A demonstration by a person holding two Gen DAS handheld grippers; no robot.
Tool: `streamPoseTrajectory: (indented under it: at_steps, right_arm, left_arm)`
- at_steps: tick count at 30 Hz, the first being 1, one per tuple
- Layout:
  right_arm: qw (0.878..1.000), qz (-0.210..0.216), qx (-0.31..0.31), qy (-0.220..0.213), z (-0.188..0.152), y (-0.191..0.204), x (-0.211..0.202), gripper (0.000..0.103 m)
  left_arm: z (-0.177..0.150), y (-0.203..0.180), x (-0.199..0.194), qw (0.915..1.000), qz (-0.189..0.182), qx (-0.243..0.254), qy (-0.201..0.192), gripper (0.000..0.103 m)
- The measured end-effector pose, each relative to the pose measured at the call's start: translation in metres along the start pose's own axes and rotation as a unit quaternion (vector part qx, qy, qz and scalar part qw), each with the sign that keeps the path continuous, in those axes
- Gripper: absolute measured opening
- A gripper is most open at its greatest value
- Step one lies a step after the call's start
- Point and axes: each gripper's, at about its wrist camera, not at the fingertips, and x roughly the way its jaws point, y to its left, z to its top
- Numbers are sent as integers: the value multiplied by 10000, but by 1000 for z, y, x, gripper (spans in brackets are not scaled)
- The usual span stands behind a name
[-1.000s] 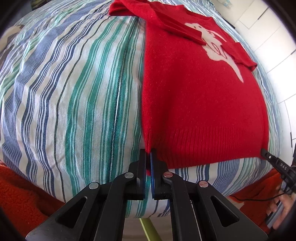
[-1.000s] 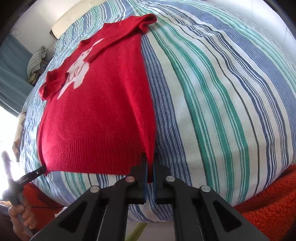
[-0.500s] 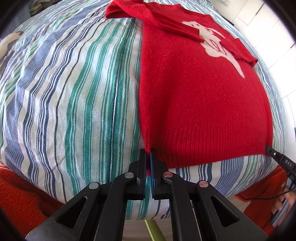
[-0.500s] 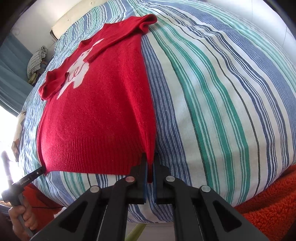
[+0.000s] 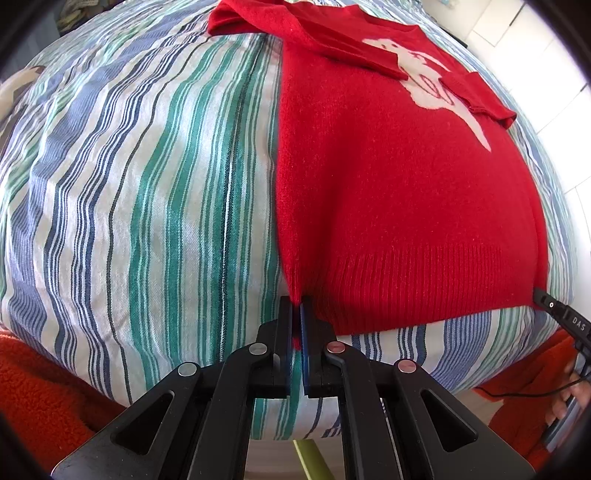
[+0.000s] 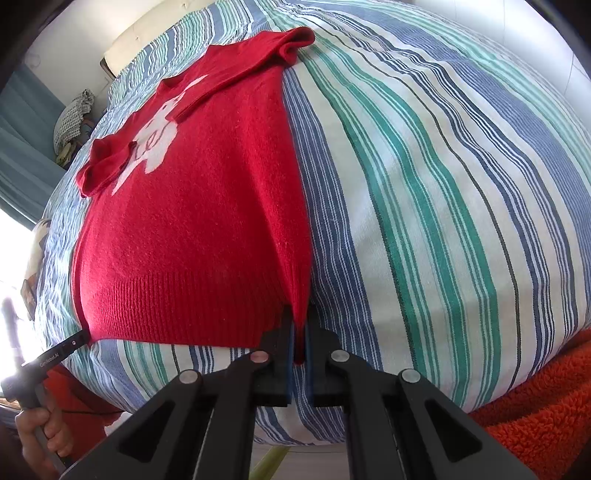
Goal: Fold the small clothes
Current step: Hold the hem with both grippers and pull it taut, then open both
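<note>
A small red knit sweater [image 5: 399, 192] with a white figure on its chest lies flat on a striped bedspread [image 5: 147, 192], both sleeves folded in over the front. My left gripper [image 5: 296, 306] is shut on the hem's left corner. My right gripper [image 6: 300, 321] is shut on the hem's right corner of the sweater [image 6: 192, 221]. Each gripper's tip shows at the far hem corner in the other's view, the right one [image 5: 554, 310] and the left one [image 6: 62, 350].
The striped bedspread [image 6: 424, 184] covers a bed whose near edge runs just below the hem. Orange fleece [image 6: 535, 398] lies at the lower corners. A pale headboard [image 6: 147, 33] and a heap of cloth [image 6: 74, 122] stand at the far end.
The sweater sits slightly nearer and flatter; both grippers keep their hold on the hem corners and have shifted only a little.
</note>
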Motion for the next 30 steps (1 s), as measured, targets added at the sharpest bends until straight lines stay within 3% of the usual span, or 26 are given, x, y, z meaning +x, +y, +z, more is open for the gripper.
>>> streamPoseTrajectory:
  at_steps: [30]
  right_arm:
    - [10000, 37, 61, 2, 0, -3, -1, 3]
  left_arm:
    - [-2, -2, 1, 10000, 35, 47, -17, 4]
